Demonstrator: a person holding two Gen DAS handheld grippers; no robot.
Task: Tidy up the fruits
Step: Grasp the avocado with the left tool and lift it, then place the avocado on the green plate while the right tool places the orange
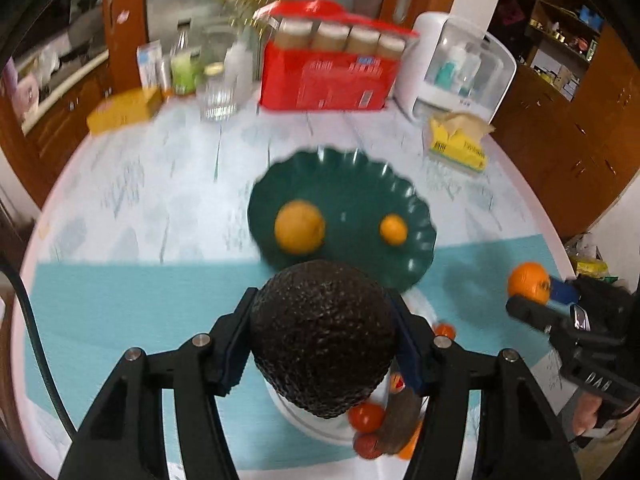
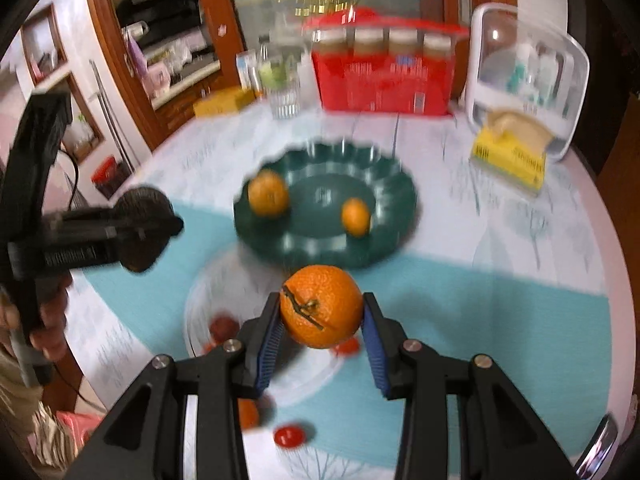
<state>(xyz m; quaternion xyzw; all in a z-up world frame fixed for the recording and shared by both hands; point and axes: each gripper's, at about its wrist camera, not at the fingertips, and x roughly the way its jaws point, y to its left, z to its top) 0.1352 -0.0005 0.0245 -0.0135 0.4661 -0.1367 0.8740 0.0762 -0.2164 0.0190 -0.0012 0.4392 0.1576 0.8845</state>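
Observation:
My left gripper (image 1: 324, 344) is shut on a dark bumpy avocado (image 1: 322, 340) and holds it above the table, just short of a green scalloped plate (image 1: 344, 176). The plate holds two oranges (image 1: 299, 227) (image 1: 393, 229). My right gripper (image 2: 322, 316) is shut on an orange with a stem (image 2: 320, 306), also in the air near the plate (image 2: 332, 160). The right gripper with its orange (image 1: 528, 282) shows at the right of the left wrist view. The left gripper with the avocado (image 2: 140, 236) shows at the left of the right wrist view.
A clear dish (image 2: 208, 304) below the grippers holds small red tomatoes (image 1: 365, 418) and other fruit. One tomato (image 2: 289, 436) lies on the teal mat. At the back stand a red box (image 1: 328, 76), a glass (image 1: 218, 98), a yellow tissue pack (image 1: 458, 142) and a white container (image 1: 460, 64).

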